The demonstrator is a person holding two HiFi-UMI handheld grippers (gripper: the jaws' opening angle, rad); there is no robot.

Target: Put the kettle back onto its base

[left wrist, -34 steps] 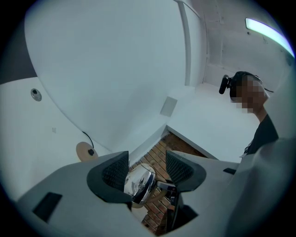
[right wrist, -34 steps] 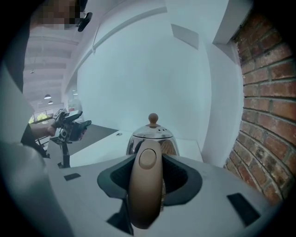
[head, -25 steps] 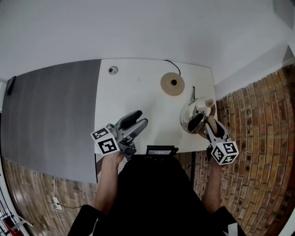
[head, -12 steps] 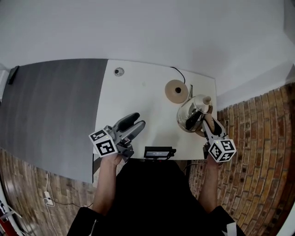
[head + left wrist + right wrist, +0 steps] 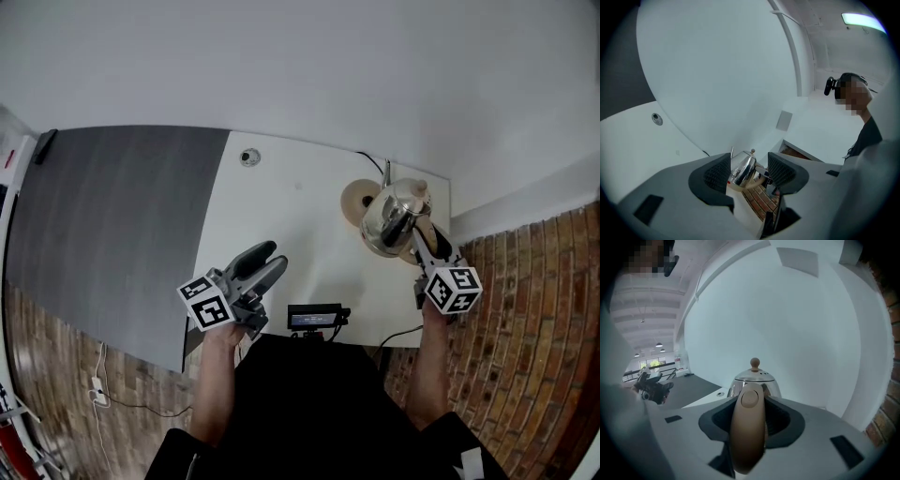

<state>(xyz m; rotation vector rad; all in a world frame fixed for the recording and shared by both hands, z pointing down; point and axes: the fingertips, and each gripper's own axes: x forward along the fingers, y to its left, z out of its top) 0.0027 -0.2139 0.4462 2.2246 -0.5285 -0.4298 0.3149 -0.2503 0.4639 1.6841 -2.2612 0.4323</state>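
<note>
White table [image 5: 300, 234]; shiny rounded steel kettle [image 5: 387, 217], tan handle [image 5: 747, 427].

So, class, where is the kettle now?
Head view: the kettle is at the table's far right, held by its handle in the right gripper, overlapping the base's right edge.

**Right gripper loaded, left gripper empty**

The right gripper [image 5: 419, 240], tipped slightly downward at the end of the extended right arm [image 5: 427, 375], has its jaws clamped on either side of a kettle handle [image 5: 749, 427]. The left gripper [image 5: 272, 255], carried roughly level by the left hand [image 5: 230, 330] nearer the body, points forward with jaws apart, gripping nothing.
</note>
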